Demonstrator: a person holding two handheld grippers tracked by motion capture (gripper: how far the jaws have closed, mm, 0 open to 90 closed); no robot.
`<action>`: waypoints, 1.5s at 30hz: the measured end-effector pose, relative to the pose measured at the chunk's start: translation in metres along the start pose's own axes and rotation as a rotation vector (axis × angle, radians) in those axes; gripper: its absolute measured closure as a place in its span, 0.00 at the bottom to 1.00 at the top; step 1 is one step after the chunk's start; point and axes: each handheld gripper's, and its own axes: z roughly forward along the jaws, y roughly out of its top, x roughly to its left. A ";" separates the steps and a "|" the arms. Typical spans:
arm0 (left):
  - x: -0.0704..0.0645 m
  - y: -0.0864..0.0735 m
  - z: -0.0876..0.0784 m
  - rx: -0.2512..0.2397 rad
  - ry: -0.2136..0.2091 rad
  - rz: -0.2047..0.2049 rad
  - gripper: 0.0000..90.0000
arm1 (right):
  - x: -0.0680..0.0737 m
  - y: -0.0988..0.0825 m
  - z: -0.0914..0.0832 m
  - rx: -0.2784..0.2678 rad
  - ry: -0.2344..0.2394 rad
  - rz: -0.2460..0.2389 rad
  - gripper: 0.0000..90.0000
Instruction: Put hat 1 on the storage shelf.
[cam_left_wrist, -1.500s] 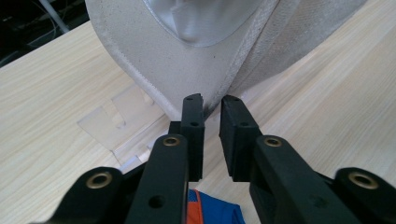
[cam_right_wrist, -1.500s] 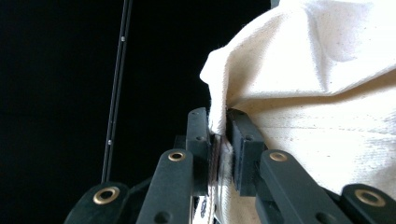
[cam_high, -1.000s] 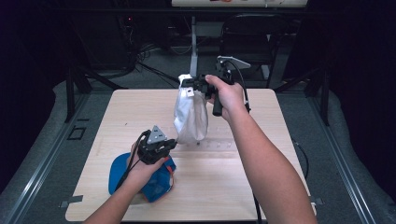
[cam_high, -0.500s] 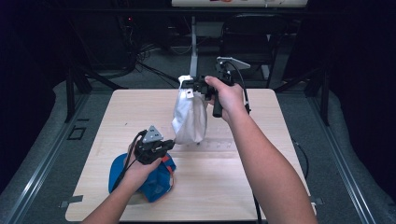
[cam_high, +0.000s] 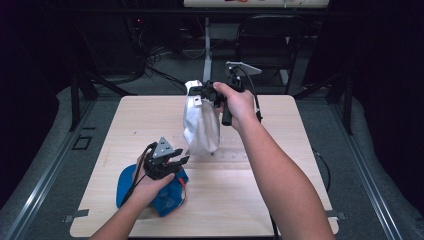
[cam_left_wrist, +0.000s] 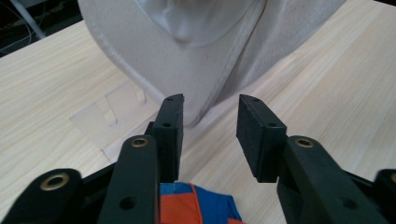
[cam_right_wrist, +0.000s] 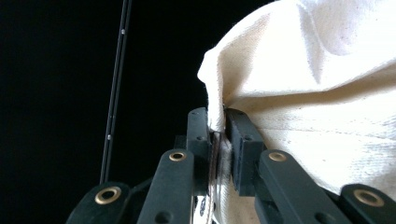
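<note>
A white cloth bag (cam_high: 201, 125) hangs above the wooden table (cam_high: 295, 150). My right gripper (cam_high: 196, 93) holds it up by its top edge. In the right gripper view the jaws (cam_right_wrist: 217, 115) are shut on the folded rim of the bag (cam_right_wrist: 327, 93). My left gripper (cam_high: 180, 161) sits low by the bag's bottom corner, and its jaws have just been opening. In the left gripper view the gripper (cam_left_wrist: 210, 100) is open, and the bag's corner (cam_left_wrist: 201, 79) hangs just past the tips, untouched. A blue and orange cloth item (cam_high: 165, 197) lies under my left hand.
A thin clear plastic strip (cam_left_wrist: 105, 116) lies flat on the table beneath the bag. Dark floor, cables and a chair frame (cam_high: 270, 30) stand beyond the table's far edge. Bare wood stretches to the right of the bag.
The left gripper's jaws have parted beside the bag's lower corner. Both hands have kept their places, and the bag still hangs from the right gripper.
</note>
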 end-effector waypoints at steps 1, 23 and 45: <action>-0.001 0.004 0.003 -0.002 0.014 0.000 0.68 | 0.001 0.001 0.001 0.001 0.001 -0.003 0.89; -0.003 0.012 0.014 0.037 0.070 0.010 0.93 | 0.004 0.001 0.010 0.017 -0.010 -0.015 0.88; 0.013 -0.020 0.014 -0.011 0.012 -0.127 0.95 | -0.022 -0.008 0.009 0.035 -0.085 -0.005 0.89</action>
